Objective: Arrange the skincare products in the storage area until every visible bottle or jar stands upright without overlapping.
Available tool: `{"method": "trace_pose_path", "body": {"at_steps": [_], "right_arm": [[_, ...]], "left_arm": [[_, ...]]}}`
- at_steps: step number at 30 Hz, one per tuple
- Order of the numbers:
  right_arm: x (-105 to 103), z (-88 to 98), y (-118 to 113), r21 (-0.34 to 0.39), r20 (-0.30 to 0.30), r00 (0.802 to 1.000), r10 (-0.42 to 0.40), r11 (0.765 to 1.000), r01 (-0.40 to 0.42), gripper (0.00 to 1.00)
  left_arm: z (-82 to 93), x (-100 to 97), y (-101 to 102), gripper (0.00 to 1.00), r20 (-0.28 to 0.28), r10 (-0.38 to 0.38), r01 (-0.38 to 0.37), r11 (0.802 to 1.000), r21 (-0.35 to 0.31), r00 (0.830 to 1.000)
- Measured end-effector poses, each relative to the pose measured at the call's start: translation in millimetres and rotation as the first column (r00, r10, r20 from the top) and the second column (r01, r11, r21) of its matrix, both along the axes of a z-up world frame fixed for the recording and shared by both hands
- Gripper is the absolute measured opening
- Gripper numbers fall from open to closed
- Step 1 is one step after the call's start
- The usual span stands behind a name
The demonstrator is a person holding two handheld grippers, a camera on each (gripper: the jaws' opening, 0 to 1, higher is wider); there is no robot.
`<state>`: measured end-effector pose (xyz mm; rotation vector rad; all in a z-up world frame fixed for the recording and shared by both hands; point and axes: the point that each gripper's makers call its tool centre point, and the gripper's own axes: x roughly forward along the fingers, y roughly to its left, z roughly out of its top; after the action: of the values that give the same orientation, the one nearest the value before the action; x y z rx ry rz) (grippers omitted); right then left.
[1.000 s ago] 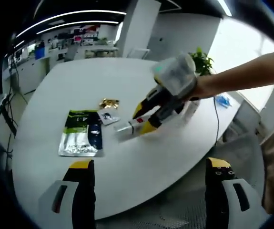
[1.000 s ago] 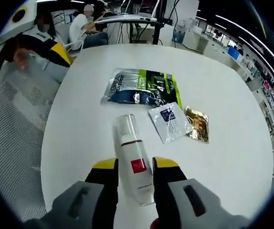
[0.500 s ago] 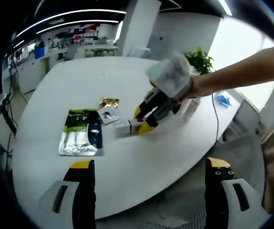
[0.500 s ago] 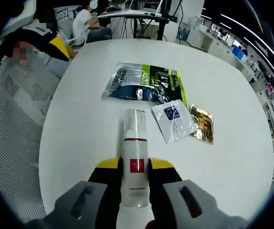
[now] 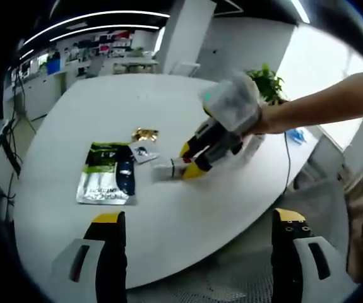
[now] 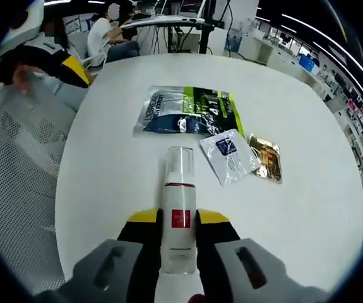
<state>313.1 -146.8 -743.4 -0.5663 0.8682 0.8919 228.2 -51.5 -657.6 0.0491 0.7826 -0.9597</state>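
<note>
A white bottle with a red label and a clear cap lies on its side on the white table. My right gripper is shut on the bottle's body, cap pointing away. In the left gripper view the same bottle lies under the right gripper, held by a person's hand. A green, blue and silver pouch lies flat beyond the cap, with a small white sachet and a gold sachet to its right. My left gripper hangs open off the table's near edge, holding nothing.
A potted plant and a blue item stand at the far right of the table. A person sits at a desk beyond the table. Grey mesh floor lies past the table edge. The table's far half is bare.
The right gripper has closed on the bottle and straightened it so its cap points toward the pouch. The left gripper has stayed put.
</note>
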Motion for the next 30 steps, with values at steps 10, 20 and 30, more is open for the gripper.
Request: {"method": "trace_pose_path", "body": {"at_steps": [10, 20, 30], "right_arm": [[-6, 31.1, 0, 0.149, 0.052, 0.988, -0.145, 0.979, 0.136, 0.2], [-19, 42.5, -12, 0.197, 0.071, 0.97, -0.233, 0.956, 0.216, 0.2], [-28, 60.3, -27, 0.251, 0.097, 0.94, -0.328, 0.922, 0.296, 0.19]], "left_arm": [[4.9, 4.5, 2, 0.93, -0.016, 0.04, -0.04, 0.998, -0.039, 0.999], [6.0, 6.5, 3, 0.93, -0.022, 0.054, -0.055, 0.997, -0.05, 0.998], [7.8, 7.6, 3, 0.92, -0.034, 0.06, -0.062, 0.996, -0.065, 0.998]]}}
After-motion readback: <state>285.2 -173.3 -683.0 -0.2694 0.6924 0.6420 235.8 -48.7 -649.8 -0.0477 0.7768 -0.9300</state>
